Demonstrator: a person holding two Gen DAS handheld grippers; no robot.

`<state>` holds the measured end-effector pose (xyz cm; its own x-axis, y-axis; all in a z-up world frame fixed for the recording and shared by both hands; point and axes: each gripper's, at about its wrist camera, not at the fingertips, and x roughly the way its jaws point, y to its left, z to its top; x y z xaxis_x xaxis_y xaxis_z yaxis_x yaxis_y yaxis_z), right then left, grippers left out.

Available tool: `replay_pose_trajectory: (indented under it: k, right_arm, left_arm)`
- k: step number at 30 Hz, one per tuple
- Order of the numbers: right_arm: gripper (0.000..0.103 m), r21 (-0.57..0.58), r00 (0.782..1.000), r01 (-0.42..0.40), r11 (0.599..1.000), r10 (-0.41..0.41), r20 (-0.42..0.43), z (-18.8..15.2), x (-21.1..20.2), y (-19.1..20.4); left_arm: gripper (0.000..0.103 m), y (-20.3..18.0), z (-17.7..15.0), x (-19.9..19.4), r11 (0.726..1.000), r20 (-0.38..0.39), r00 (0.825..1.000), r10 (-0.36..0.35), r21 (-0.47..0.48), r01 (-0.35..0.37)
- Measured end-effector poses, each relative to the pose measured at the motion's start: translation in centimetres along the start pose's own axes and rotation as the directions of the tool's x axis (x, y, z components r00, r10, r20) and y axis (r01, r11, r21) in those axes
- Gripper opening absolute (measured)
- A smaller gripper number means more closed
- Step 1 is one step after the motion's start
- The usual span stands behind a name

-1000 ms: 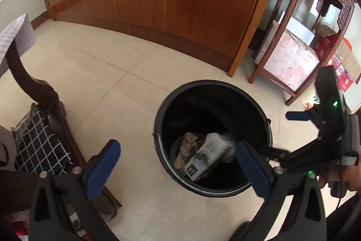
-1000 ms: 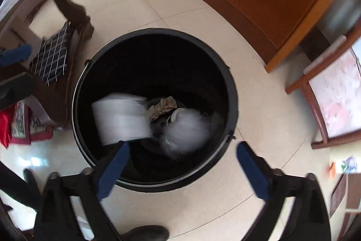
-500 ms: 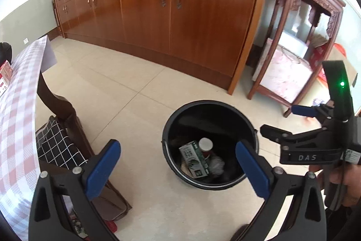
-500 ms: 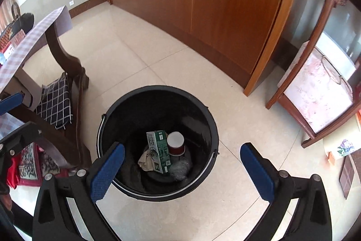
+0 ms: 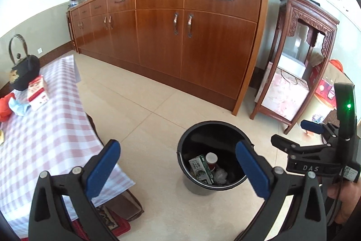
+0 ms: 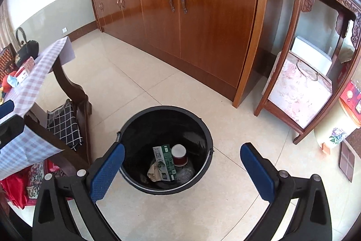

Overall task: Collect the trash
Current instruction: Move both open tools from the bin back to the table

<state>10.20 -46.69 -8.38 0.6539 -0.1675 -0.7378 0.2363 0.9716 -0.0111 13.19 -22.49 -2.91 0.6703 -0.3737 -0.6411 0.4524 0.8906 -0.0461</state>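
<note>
A black round bin stands on the tiled floor; it also shows in the right wrist view. Inside lie a green and white carton, a red paper cup, crumpled brown paper and clear plastic. The carton and cup also show in the left wrist view. My left gripper is open and empty, well above the bin. My right gripper is open and empty above the bin's near rim; it also appears at the right of the left wrist view.
A table with a checked cloth stands left, bearing a black kettle, a small red and white box and a crumpled blue tissue. A chair with a checked cushion stands under it. A long wooden cabinet and a carved stand line the back.
Both grippers have risen and pulled back from the bin. The carton, seen blurred and falling a second ago, now rests inside the bin beside the cup.
</note>
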Motion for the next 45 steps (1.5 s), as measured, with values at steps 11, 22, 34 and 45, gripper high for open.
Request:
replay_pose_trajectory:
  k: [11,22,34,45]
  right_arm:
    - [0.103,-0.089,0.988,-0.079,0.993,0.09,0.124,1.8,-6.6,7.4]
    - [0.103,-0.213,0.959,-0.202,0.956,0.237,0.155,3.8,-9.6,16.7]
    - [0.103,-0.347,0.885,-0.358,0.867,0.433,0.169,4.0,-10.6,28.2]
    - [0.103,-0.439,0.87,-0.406,0.801,0.486,0.083,4.6,-9.6,38.5]
  left_arm:
    - [0.103,5.0,-0.8,-5.4,0.994,0.08,0.991,0.103,-0.047,-0.1]
    - [0.103,12.9,-2.9,-10.8,0.956,0.122,0.965,0.231,-0.213,-0.202]
    - [0.103,22.5,-7.4,-16.5,0.835,0.072,0.895,0.44,-0.4,-0.378]
    - [0.103,31.5,-12.1,-19.2,0.674,-0.035,0.797,0.603,-0.512,-0.533]
